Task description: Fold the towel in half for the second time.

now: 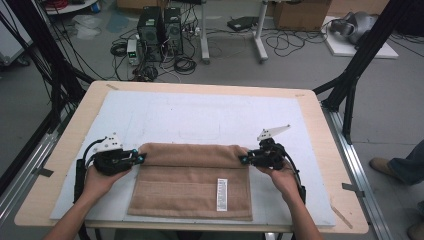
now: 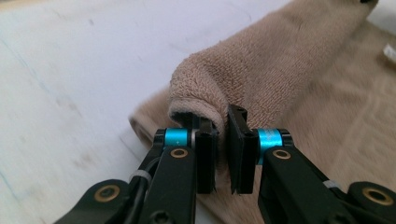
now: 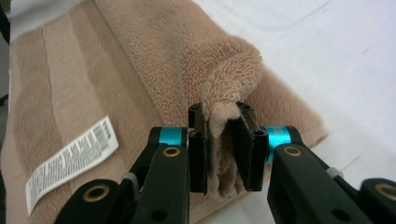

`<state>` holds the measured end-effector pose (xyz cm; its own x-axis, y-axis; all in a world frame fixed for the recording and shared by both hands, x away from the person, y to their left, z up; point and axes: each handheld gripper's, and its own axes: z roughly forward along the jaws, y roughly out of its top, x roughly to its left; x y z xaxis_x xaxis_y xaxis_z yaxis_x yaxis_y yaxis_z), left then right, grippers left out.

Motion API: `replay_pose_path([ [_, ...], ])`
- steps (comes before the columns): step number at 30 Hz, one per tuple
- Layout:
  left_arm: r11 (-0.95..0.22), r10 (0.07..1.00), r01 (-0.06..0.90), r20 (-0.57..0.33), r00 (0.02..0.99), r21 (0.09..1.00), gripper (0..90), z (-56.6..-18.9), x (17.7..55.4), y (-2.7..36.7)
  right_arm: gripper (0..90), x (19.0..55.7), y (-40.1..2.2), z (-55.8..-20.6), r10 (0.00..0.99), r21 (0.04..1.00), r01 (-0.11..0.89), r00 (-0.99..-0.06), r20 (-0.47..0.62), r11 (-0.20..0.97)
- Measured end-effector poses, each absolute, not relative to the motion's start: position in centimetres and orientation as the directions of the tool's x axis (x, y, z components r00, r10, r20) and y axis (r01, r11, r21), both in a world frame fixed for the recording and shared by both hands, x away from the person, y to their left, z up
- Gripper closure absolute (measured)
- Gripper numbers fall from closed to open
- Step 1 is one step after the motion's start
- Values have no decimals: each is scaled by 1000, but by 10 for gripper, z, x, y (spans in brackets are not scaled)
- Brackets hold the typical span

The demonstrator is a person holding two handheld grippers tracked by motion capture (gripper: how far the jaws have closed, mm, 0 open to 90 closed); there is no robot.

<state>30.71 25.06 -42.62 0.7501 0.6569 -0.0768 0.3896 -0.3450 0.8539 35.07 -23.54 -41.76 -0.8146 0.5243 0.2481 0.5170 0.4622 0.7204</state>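
Note:
A tan towel [image 1: 190, 185] lies on the white mat [image 1: 200, 115], its far part folded over toward the person into a raised roll. My left gripper [image 1: 141, 158] is at the roll's left end. In the left gripper view my left gripper [image 2: 223, 140] pinches the towel's [image 2: 261, 70] doubled edge at the jaw tips. My right gripper [image 1: 242, 159] is at the roll's right end. In the right gripper view my right gripper [image 3: 219, 135] has a bunched fold of towel [image 3: 154, 46] between its pads. A white care label [image 1: 222, 194] [image 3: 70, 161] faces up on the lower layer.
The mat covers a wooden table [image 1: 320, 130] with black frame posts at both back corners. On the floor behind are computer towers [image 1: 160, 32], cables and boxes. A person's legs stand at the far right [image 1: 400, 167].

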Motion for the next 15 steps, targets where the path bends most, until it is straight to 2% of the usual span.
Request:
replay_pose_path([
  [6, -364, 655, 410, -84, 751, 837, 729, -433, 299, 254, 639, 337, -242, -427, 537, 718, 520, -809, 240, 463],
  [11, -358, 657, 413, -88, 749, 837, 544, -425, 294, 261, 576, 328, -255, -417, 554, 735, 513, -802, 225, 444],
  [15, -352, 660, 385, -66, 748, 853, 465, -409, 293, 266, 523, 328, -256, -401, 554, 764, 480, -809, 196, 430],
])
